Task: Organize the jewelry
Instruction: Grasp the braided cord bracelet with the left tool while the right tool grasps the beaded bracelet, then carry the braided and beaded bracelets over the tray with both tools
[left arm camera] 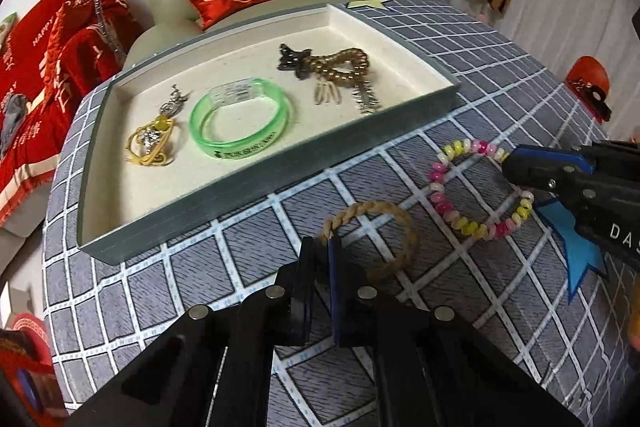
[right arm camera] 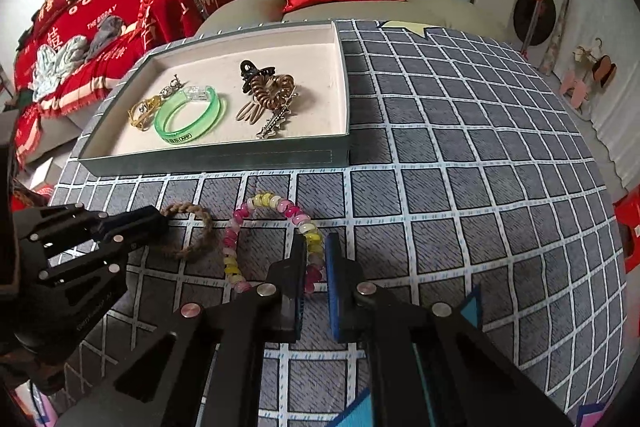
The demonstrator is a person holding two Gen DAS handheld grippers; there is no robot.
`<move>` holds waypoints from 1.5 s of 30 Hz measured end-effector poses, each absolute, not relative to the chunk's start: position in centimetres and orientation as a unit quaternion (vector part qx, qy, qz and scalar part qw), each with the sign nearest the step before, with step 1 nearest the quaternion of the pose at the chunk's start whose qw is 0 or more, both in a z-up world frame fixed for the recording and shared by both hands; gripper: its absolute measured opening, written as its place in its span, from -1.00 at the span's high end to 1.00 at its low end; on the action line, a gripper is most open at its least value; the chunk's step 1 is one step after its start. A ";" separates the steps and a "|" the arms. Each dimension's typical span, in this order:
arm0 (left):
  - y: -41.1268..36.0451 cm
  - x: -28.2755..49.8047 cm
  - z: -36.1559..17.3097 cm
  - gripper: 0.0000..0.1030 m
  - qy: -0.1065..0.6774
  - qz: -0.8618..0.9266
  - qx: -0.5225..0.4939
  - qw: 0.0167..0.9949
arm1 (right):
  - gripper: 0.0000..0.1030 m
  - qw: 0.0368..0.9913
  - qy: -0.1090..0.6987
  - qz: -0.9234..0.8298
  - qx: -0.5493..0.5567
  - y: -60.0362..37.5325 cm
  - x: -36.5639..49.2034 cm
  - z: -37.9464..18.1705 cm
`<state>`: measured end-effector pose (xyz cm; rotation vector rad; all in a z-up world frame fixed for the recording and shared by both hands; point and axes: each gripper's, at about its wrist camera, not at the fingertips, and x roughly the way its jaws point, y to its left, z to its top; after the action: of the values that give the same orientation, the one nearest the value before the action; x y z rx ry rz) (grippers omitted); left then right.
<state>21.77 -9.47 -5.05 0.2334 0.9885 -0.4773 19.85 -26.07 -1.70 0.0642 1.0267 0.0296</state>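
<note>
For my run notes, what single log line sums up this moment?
left tongs: shut on braided bracelet | right tongs: shut on beaded bracelet | both bracelets on tablecloth | tray: holds other jewelry

near arc of braided bracelet hidden behind left fingers, green bangle lettering unreadable

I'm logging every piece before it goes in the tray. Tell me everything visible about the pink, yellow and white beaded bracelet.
The pink, yellow and white beaded bracelet is a closed loop of glossy, translucent-looking rounded beads. It lies on the grey checked tablecloth, in front of the tray and outside it, beside the braided tan rope bracelet. The right gripper is shut on its near side.
</note>
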 end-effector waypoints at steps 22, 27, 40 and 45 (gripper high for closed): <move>-2.5 21.6 2.3 0.58 0.399 -0.214 0.009 0.892 | 0.80 0.897 0.438 0.038 0.041 -24.1 20.0 5.1; -1.1 23.6 3.6 0.58 0.385 -0.197 0.002 0.902 | 0.80 0.901 0.429 0.043 0.042 -23.1 22.3 6.2; -0.7 30.3 2.1 0.58 0.402 -0.162 -0.014 0.901 | 0.80 0.890 0.443 0.044 0.096 -22.6 29.5 4.3; -1.7 32.3 0.0 0.58 0.421 -0.151 -0.010 0.894 | 0.80 0.879 0.458 0.043 0.122 -22.9 31.8 2.1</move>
<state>32.33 -1.72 0.02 -0.0202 0.8722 -0.3133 31.83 -22.95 2.05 0.2544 0.9549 0.0902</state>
